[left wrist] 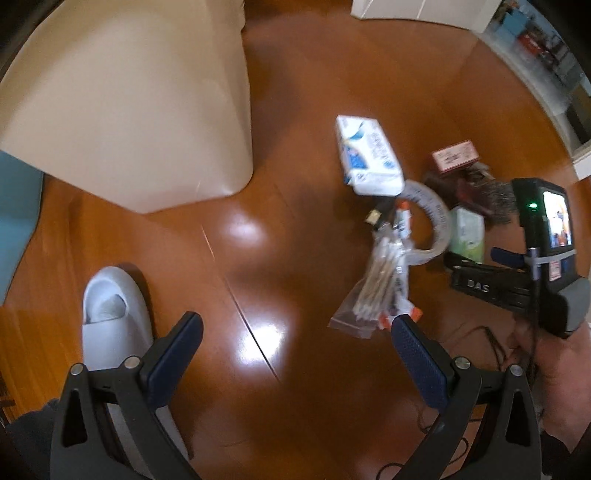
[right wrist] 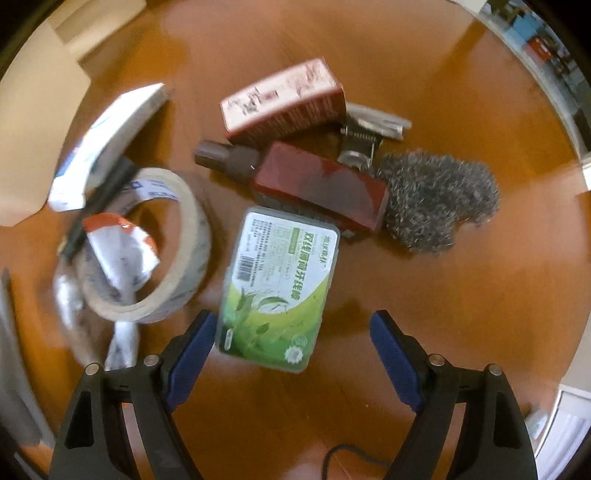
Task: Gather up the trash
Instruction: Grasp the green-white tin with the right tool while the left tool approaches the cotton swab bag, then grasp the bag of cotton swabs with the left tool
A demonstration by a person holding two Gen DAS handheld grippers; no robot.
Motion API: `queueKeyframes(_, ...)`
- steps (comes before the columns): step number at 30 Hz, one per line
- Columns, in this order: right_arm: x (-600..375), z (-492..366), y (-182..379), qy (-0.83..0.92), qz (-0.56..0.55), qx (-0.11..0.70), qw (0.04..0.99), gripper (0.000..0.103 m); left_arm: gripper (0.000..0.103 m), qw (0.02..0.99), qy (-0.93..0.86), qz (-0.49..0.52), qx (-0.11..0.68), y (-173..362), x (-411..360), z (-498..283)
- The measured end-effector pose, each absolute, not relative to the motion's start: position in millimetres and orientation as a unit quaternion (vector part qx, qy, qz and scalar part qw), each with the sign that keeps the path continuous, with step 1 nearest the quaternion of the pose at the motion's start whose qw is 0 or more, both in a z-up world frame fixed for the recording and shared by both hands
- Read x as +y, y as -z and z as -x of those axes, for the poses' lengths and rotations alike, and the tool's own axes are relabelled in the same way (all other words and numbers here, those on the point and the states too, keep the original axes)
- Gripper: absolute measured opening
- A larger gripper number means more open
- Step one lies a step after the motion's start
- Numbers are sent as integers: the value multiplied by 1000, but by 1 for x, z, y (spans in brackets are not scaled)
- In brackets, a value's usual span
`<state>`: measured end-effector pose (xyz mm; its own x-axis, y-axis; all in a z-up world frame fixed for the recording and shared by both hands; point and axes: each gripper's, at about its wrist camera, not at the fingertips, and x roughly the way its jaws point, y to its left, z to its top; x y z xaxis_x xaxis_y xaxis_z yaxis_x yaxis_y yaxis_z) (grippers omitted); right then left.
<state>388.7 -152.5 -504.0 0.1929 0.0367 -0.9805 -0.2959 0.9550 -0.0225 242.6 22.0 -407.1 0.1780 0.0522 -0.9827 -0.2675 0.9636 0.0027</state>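
Note:
Trash lies on a wooden floor. In the right wrist view my right gripper (right wrist: pixel 291 325) is open, its jaws either side of the near end of a green floss-pick box (right wrist: pixel 277 288). Beyond lie a tape roll (right wrist: pixel 155 243), a dark red bottle (right wrist: pixel 317 184), a red carton (right wrist: pixel 284 103), steel wool (right wrist: pixel 436 199) and a white-blue carton (right wrist: pixel 107 140). In the left wrist view my left gripper (left wrist: pixel 295 325) is open and empty above bare floor. A bag of cotton swabs (left wrist: pixel 376 284) lies by its right finger. The white-blue carton (left wrist: pixel 365 155) lies beyond.
A beige bin (left wrist: pixel 140 103) stands at the left in the left wrist view. A grey slipper (left wrist: pixel 110 314) is by the left finger. The right gripper's body and the hand holding it (left wrist: pixel 535 266) are at the right. White furniture (left wrist: pixel 417 9) stands at the far edge.

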Motion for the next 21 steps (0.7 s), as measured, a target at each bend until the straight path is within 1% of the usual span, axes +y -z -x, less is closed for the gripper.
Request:
queueKeyframes(2, -151, -392, 510, -118, 118, 619, 768, 83, 103, 761, -107, 89, 634, 417, 22, -244)
queueKeyframes(5, -149, -397, 509, -133, 117, 605, 777, 81, 103, 760, -106, 90, 634, 427, 19, -248)
queueKeyframes(7, -147, -402, 507, -141, 110, 603, 778, 73, 103, 761, -92, 94, 635, 433, 12, -250)
queueKeyframes(8, -146, -403, 503, -142, 111, 597, 781, 58, 103, 761, -85, 96, 636, 436, 9, -251)
queueKeyframes(9, -146, -404, 502, -141, 110, 599, 781, 55, 103, 761, -76, 97, 637, 439, 6, -253)
queueKeyframes(12, -157, -406, 497, -148, 80, 600, 782, 54, 103, 763, -50, 90, 638, 449, -7, -261)
queueKeyframes(16, -177, -405, 490, -146, 64, 593, 789, 54, 103, 765, -20, 54, 642, 468, -24, -276)
queueKeyframes(19, -186, -406, 492, -152, 56, 595, 787, 54, 103, 759, -27, 57, 648, 480, -24, -284)
queueKeyframes(21, -192, -405, 493, -154, 46, 599, 784, 54, 101, 759, -43, 62, 647, 485, -21, -288)
